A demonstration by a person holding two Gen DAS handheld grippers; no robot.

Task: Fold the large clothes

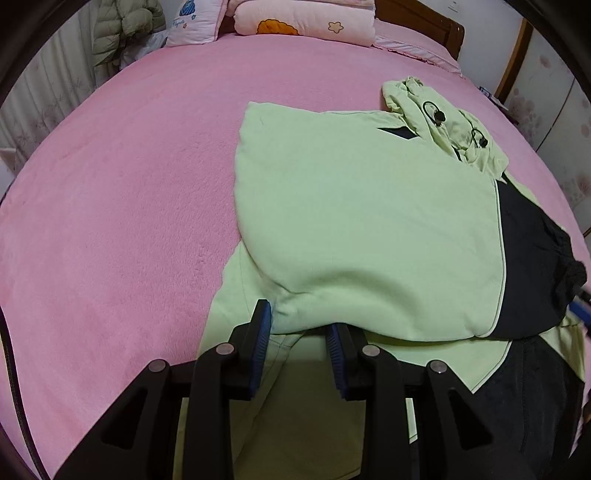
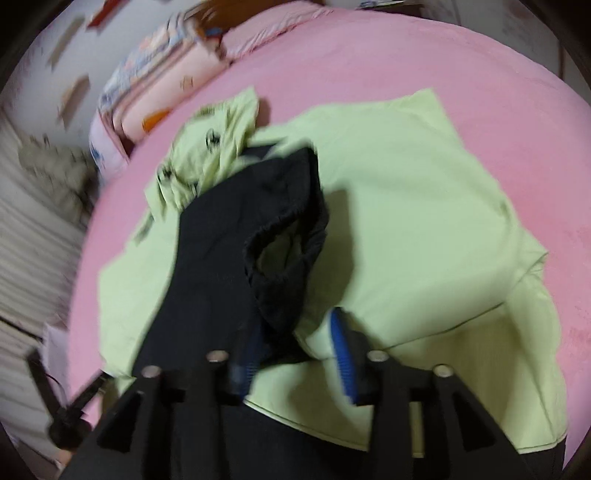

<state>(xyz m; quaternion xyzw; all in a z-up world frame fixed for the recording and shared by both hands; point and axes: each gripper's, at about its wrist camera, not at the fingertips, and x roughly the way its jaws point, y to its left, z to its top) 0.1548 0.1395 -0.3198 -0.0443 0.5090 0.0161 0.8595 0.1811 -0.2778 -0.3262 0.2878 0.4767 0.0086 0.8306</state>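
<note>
On the pink bed [image 1: 122, 192] the light green hoodie [image 1: 362, 221] lies partly folded, one side panel already turned over the body, its hood [image 1: 443, 122] bunched toward the pillows [image 1: 303, 22] and a black sleeve [image 2: 218, 266] draped across the middle.

Your left hand-held gripper [image 1: 298, 332] sits at the near edge of that folded panel. A rounded fold of green cloth lies between its blue pads [image 1: 263, 332], but you should not assume a grip: the jaws stand only partly closed, and whether the pads actually press the cloth cannot be told from this view. Check it before lifting anything.

Your right hand-held gripper [image 2: 295, 343] stands spread, with the black sleeve's cuff [image 2: 284, 251] lying loose just ahead of and between its pads, not pinched (the right view is blurred, so the contact there is hard to read).

To do this step well, I would judge that the sleeve wants laying straight along the body, cuff flat, no twist, before the next fold goes over it. Smooth the bulge at the near edge with the left side, keeping the panel's edge parallel to the garment's side. Take cloth in a single layer near a seam; a thick bunch will likely slip or drag the layers beneath. Leave the hood for later, since it would make the stack lumpy.
</note>
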